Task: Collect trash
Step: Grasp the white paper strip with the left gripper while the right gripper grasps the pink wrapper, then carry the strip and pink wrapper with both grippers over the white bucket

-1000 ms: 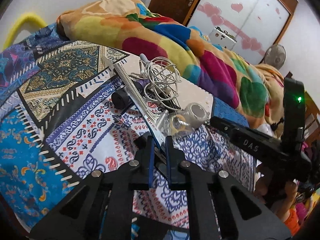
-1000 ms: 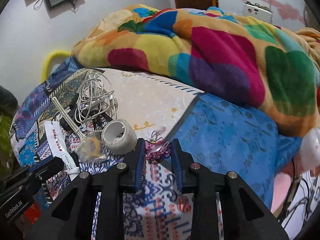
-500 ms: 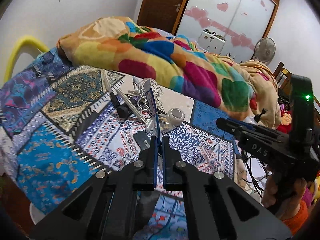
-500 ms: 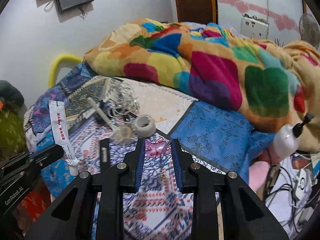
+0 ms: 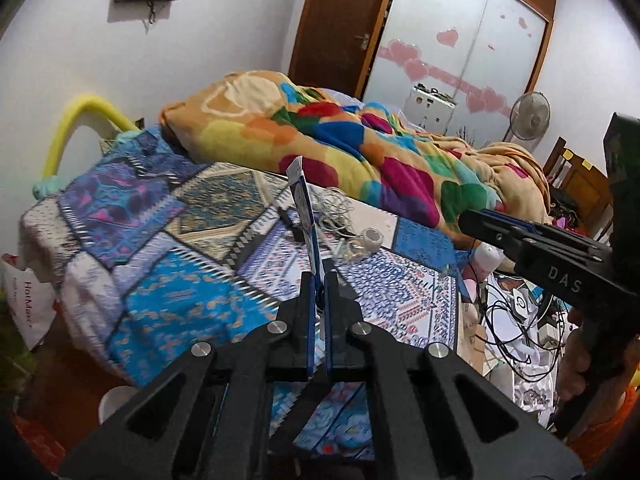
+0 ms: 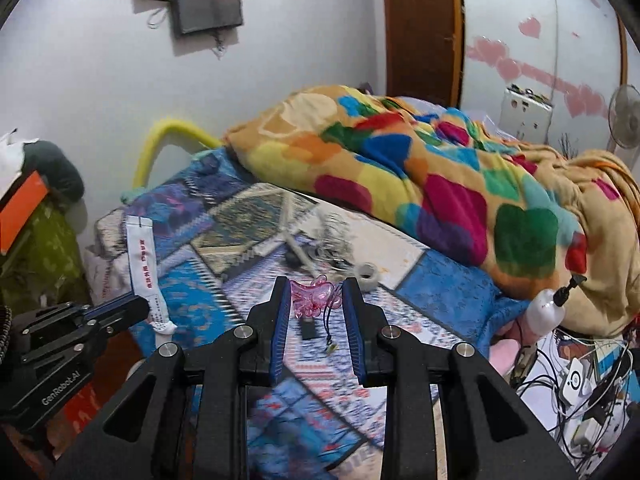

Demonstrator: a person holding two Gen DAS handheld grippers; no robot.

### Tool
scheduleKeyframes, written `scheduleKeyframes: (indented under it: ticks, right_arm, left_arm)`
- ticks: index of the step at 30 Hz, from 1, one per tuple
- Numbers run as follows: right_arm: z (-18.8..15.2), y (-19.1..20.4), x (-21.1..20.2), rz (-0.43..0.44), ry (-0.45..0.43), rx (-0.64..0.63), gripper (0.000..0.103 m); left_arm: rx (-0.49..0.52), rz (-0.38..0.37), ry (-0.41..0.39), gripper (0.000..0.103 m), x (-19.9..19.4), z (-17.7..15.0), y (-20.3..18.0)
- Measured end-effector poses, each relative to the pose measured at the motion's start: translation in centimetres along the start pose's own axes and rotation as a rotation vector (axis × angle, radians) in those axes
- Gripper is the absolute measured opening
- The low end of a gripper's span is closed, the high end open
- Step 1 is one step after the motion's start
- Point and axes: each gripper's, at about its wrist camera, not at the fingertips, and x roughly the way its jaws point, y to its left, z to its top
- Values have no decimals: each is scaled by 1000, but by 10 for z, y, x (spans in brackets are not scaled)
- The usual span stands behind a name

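at the far left of the right wrist view the left gripper (image 6: 138,307), marked "genrobot.ai" on its body, is clamped on a flattened white tube (image 6: 146,270) with red printing too small to read, held up above the patchwork bedspread (image 6: 192,304). in the middle the right gripper (image 6: 316,312) grasps a pink translucent butterfly charm (image 6: 314,298) between partly closed blue pads, its black cord dangling over the bed. in the left wrist view this gripper's body reads "das", and a roll of tape (image 5: 370,237) lies on the bed beside tangled white cables (image 5: 334,210).

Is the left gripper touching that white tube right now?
Touching. In the left wrist view the left gripper is shut on the white tube; the right wrist view shows the tube sticking up from it.
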Motion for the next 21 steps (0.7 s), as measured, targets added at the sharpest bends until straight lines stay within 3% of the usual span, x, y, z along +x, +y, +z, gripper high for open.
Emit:
scheduleKeyframes:
  ticks: [12, 21]
  right_arm:
    - [-7, 96, -5, 127, 2, -97, 24]
    - [-19, 180, 23, 270, 59, -187, 24]
  left_arm:
    - [-59, 140, -14, 2, -74, -34, 81]
    - [-148, 267, 35, 2, -90, -71, 157]
